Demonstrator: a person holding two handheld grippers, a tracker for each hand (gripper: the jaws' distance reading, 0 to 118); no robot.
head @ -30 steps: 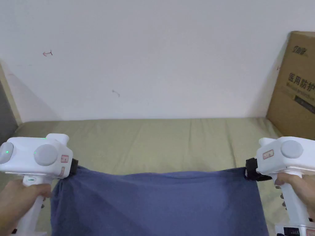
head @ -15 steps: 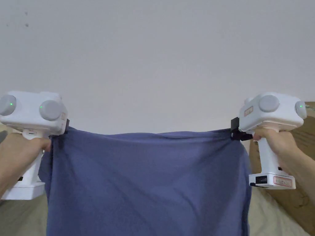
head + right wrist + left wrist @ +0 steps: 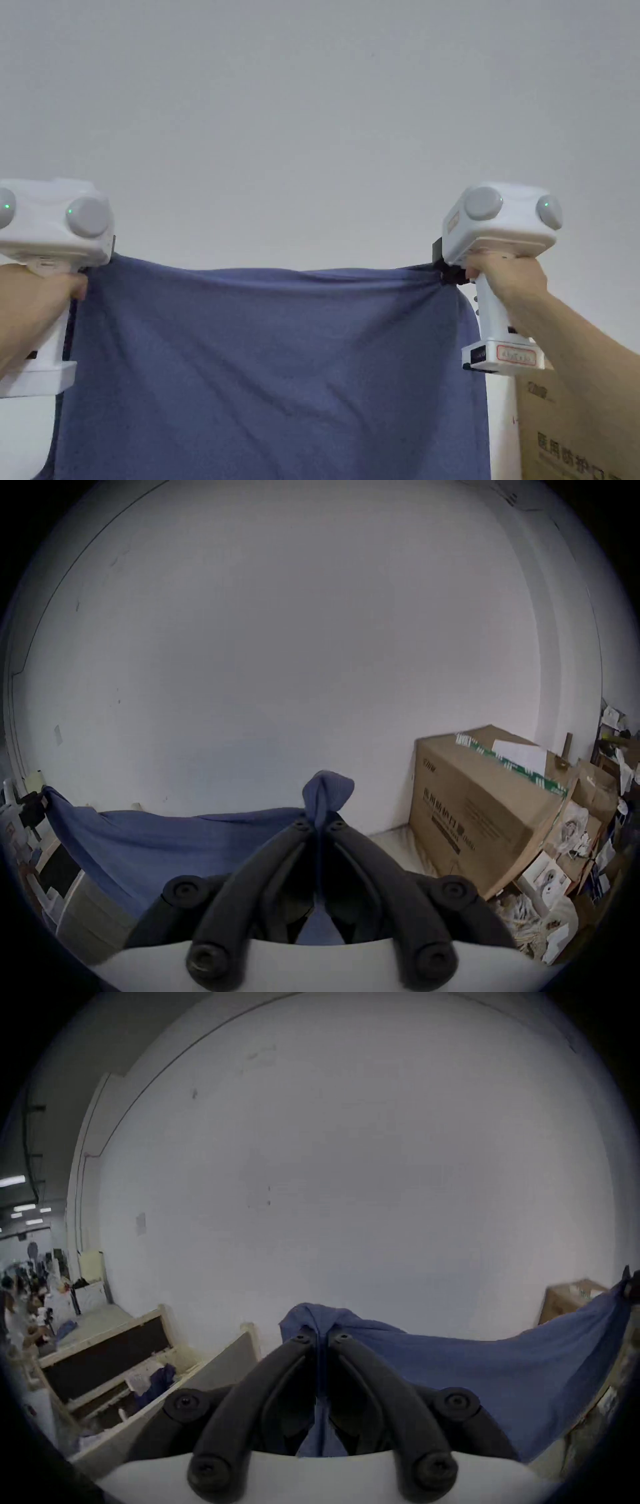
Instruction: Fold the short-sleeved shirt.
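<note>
My left gripper [image 3: 321, 1338] and right gripper [image 3: 318, 824] each pinch a top corner of the shirt [image 3: 269, 369] — it hangs level between them, edge running left to right, equally near both — ready to lower flat.

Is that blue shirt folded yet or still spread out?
Spread out: the blue shirt hangs as one wide sheet, its top edge stretched between the left tongs and right tongs.
</note>
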